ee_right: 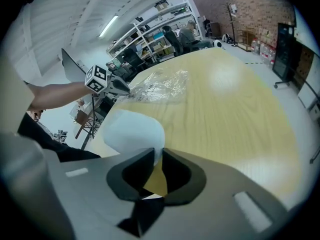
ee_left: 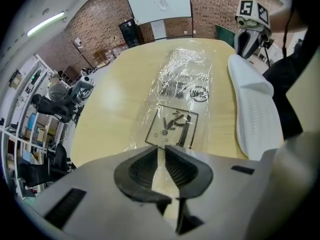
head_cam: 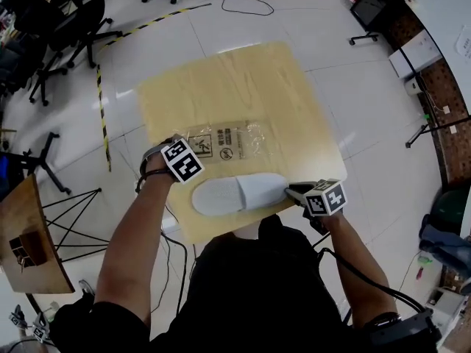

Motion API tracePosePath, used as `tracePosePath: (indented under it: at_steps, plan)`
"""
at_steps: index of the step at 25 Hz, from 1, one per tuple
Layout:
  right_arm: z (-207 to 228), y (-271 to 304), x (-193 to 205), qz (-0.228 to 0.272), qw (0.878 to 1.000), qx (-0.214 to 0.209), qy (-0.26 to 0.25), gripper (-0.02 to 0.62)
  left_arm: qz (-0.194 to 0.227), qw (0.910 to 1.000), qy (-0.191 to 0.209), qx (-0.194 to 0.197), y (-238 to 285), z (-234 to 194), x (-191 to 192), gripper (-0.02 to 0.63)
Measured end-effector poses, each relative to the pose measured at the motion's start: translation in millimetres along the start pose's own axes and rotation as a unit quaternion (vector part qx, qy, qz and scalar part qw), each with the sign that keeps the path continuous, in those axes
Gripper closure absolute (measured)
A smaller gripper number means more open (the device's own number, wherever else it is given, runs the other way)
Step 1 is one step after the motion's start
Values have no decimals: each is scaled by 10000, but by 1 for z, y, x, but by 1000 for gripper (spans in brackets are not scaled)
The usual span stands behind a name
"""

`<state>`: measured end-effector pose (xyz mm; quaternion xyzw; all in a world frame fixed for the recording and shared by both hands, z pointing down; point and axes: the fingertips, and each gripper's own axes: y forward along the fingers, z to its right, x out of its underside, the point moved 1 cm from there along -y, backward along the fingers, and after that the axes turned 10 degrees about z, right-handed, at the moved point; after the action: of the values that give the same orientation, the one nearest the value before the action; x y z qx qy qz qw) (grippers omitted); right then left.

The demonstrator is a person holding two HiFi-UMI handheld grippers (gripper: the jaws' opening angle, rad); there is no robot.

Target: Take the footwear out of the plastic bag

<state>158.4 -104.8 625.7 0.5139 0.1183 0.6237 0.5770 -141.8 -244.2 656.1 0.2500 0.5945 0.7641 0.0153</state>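
Right gripper (ee_right: pixel 156 156): jaws closed on the thin edge of the white slipper (ee_right: pixel 132 131), at its right end as the head view shows it. The pads press on it and the gripper points steeply down.

Left gripper (ee_left: pixel 161 151): jaws only a slit apart and holding nothing. The bag (ee_left: pixel 180 99) has its near edge right at the tips, and the pads are not pinching it.

Slipper: fully out of the bag, flat on the table (head_cam: pixel 243 79). It lies lengthwise along the near edge, close to the person, just beside the bag's near side with a strip of bare wood between them.

Bag: clear plastic with black print, empty and flattened at mid-table, beyond the slipper.

The left gripper is at the bag's left near corner and the right gripper is at the slipper's far right end. The two are well apart.
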Motion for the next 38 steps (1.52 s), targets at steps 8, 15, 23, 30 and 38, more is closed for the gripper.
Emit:
tracePosePath:
  at_steps: [8,15,23,30,38]
  plan:
    - [-3,-28,-15,1063,9918,666,239,370,917,9955,-12,246,-20,4,-19,367]
    - [-16,-89,-8,2000,9755,918,70,404,2214,9727,-405,-566,-98,-7,-44,359]
    - [-62,-180,29,2746,9615,136,17,594,3670,8749,-2847,-1371,-239,121,-15,576]
    - [-114,-201,58,2680,9565,-1140,-168,594,3670,8028,-4565,-1116,-275,324,6,600]
    - [-169,-199,103,2316,9588,-1534,-602,594,3563,8041,-4568,-1335,-307,391,9,600]
